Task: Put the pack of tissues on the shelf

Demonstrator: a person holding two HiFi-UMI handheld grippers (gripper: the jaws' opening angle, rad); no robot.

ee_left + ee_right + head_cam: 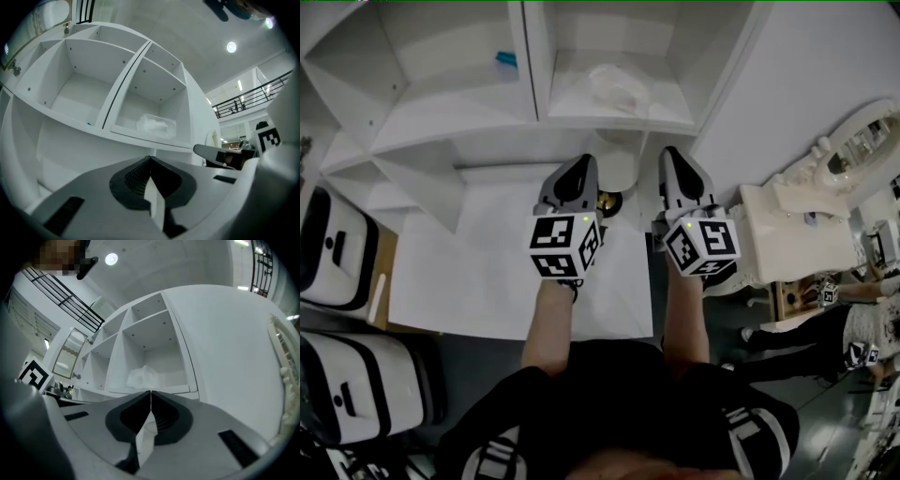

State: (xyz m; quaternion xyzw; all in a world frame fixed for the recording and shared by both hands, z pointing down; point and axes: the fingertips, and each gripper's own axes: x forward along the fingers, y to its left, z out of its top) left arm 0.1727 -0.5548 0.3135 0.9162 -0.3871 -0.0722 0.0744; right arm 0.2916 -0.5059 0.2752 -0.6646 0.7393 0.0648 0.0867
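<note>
The pack of tissues (617,87), clear wrapped and white, lies in the right compartment of the white shelf unit (534,117). The same pack (156,124) shows in the left gripper view and, as the pack (143,377), just above the jaw tips in the right gripper view. My left gripper (581,169) and right gripper (673,159) are held side by side below the shelf, pulled back from the pack. Both are shut, jaw tips touching, with nothing between them (150,159) (150,393).
A small blue object (505,59) lies in the left compartment. A white table (487,272) stands under the grippers. White cases (333,248) sit at the left, an ornate white cabinet (797,230) and a mirror (862,141) at the right. A person (853,328) stands far right.
</note>
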